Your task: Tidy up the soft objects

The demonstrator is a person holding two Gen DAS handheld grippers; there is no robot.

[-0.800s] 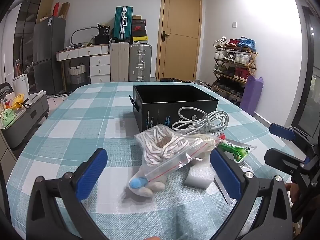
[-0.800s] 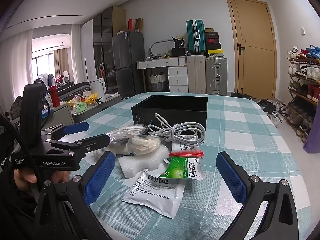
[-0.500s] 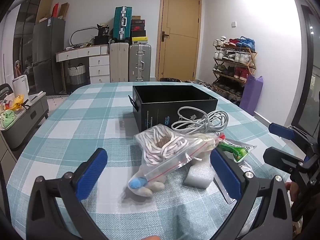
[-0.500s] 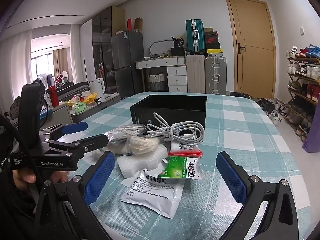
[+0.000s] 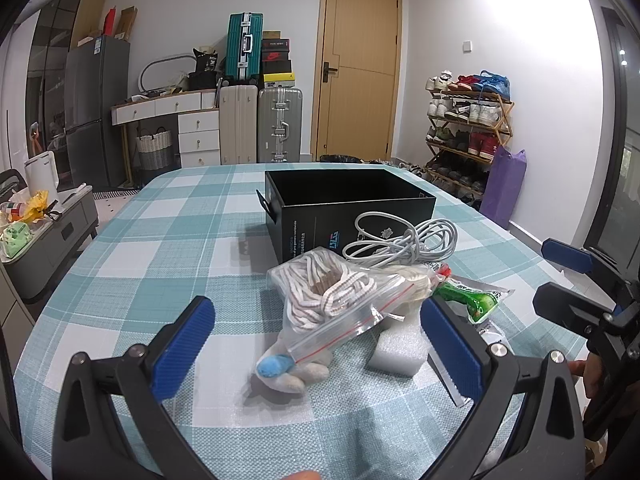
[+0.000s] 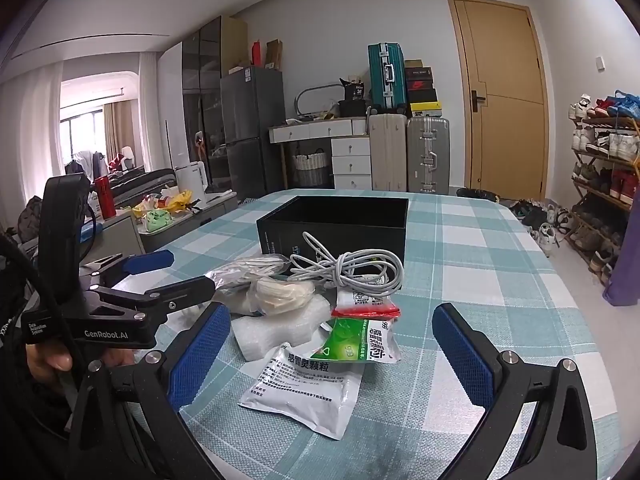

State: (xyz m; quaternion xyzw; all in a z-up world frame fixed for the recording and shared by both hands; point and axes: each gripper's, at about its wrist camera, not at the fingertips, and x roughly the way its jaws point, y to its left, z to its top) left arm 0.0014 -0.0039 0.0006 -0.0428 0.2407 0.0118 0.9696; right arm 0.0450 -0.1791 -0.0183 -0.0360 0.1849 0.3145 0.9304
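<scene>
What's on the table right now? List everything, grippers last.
Box: 1, black, open-topped, mid-table behind the pile.
Cable: 1, white, coiled, against the box front.
Zip bag of cord: 1, clear with white cord, pile's left side.
Foam piece: 1, white, beside the zip bag.
Green sachet: 1, green and white, pile's right side.
White sachet: 1, white with printed text, nearest the right gripper.
Tablecloth: 1, teal-white check.
Left gripper: open, empty.
Right gripper: open, empty.
</scene>
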